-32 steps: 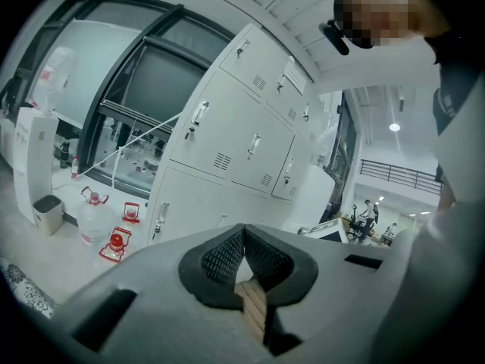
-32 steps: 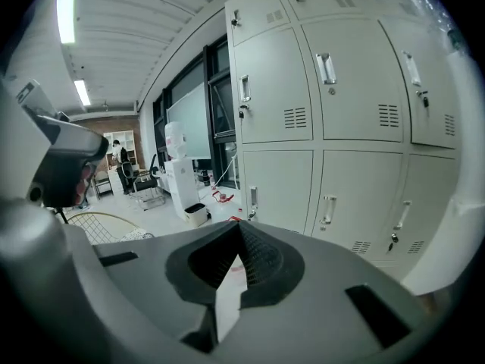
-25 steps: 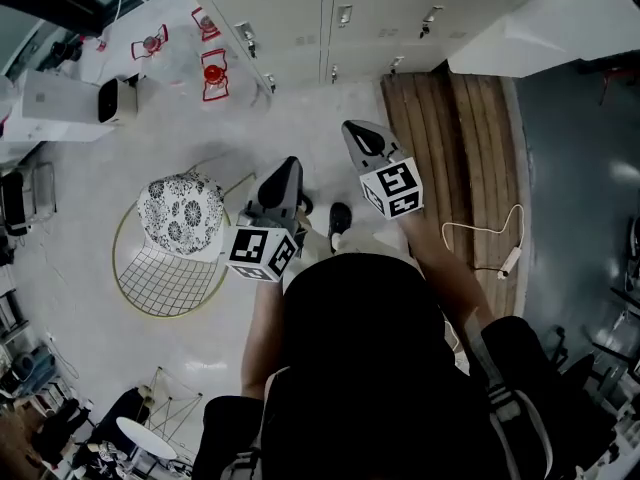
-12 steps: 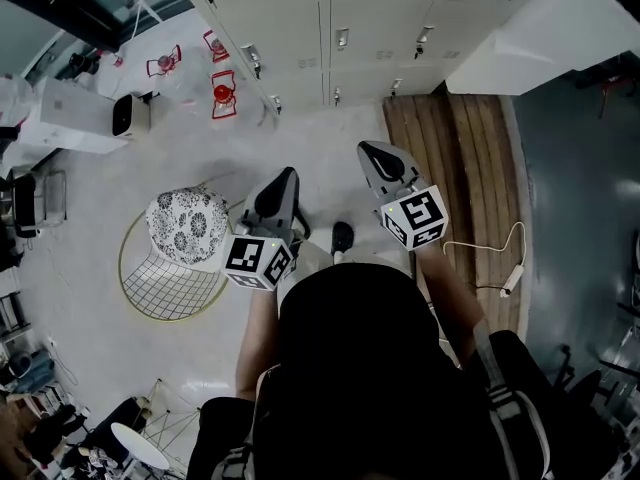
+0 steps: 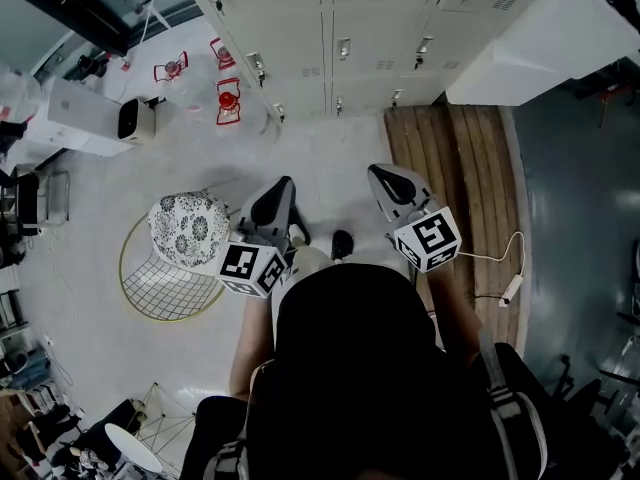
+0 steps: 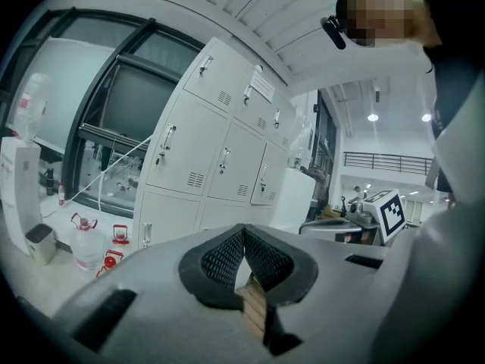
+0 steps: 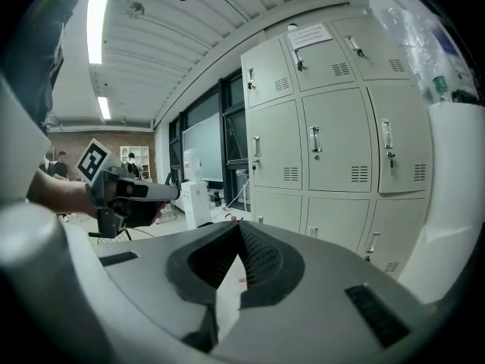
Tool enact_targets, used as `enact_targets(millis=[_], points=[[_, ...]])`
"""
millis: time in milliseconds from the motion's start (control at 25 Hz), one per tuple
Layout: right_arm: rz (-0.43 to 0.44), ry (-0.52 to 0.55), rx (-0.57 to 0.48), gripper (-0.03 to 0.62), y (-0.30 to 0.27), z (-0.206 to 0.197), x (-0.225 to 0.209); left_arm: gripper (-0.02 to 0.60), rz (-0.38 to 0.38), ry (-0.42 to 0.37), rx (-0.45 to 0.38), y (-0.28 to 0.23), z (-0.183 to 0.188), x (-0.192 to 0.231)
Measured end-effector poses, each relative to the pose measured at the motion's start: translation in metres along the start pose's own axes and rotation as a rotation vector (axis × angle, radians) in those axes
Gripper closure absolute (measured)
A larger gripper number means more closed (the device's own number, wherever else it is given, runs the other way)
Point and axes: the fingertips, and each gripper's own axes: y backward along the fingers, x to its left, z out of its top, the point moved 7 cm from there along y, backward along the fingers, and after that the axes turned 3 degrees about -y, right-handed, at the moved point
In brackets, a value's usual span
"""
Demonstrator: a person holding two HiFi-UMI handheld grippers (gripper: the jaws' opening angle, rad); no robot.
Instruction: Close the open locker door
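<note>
A bank of pale grey lockers (image 5: 375, 23) runs along the top of the head view. A large white panel (image 5: 530, 38) juts out from it at the upper right, and it looks like the open locker door. The same panel shows as a white slab (image 6: 292, 196) in the left gripper view and at the edge (image 7: 455, 203) of the right gripper view. My left gripper (image 5: 272, 205) and right gripper (image 5: 392, 185) hang side by side over the floor, well short of the lockers. Both are shut, with nothing between their pads (image 6: 243, 230) (image 7: 239, 227).
A wire-frame stool with a patterned cushion (image 5: 188, 230) stands at my left. Wooden slats (image 5: 455, 168) cover the floor below the white panel, and a white cable (image 5: 500, 263) lies beside them. Red-capped water jugs (image 5: 228, 100) and a white appliance (image 5: 137, 118) sit left of the lockers.
More of the locker fronts has come into the head view. Both grippers sit lower in it, and the right one has shifted right. Both have stayed shut.
</note>
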Motion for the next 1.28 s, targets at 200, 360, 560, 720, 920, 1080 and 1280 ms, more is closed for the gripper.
enact_targets(millis=[200,360,560,720,920,1080,1280], points=[[0.008,-0.023,-0.032,0.592,0.009,0.007,0.003,0.563,-0.001,-0.020,0.002,0.003,0.003,-0.003],[0.024,-0.030,-0.047,0.592,0.009,0.008,0.008,0.563,0.002,-0.025,0.005,0.006,0.002,-0.006],[0.037,-0.037,-0.054,0.593,0.010,0.006,0.014,0.563,-0.001,-0.026,0.015,0.008,-0.001,-0.010],[0.038,-0.053,-0.056,0.592,0.012,0.003,0.017,0.563,-0.005,-0.027,0.025,0.007,-0.002,-0.014],[0.037,-0.056,-0.057,0.593,0.012,-0.001,0.019,0.563,-0.009,-0.028,0.037,0.010,-0.005,-0.015],[0.028,-0.053,-0.054,0.593,0.012,-0.003,0.019,0.563,-0.014,-0.028,0.044,0.009,-0.008,-0.016],[0.022,-0.055,-0.047,0.593,0.008,-0.006,0.022,0.563,-0.019,-0.029,0.045,0.010,-0.009,-0.013]])
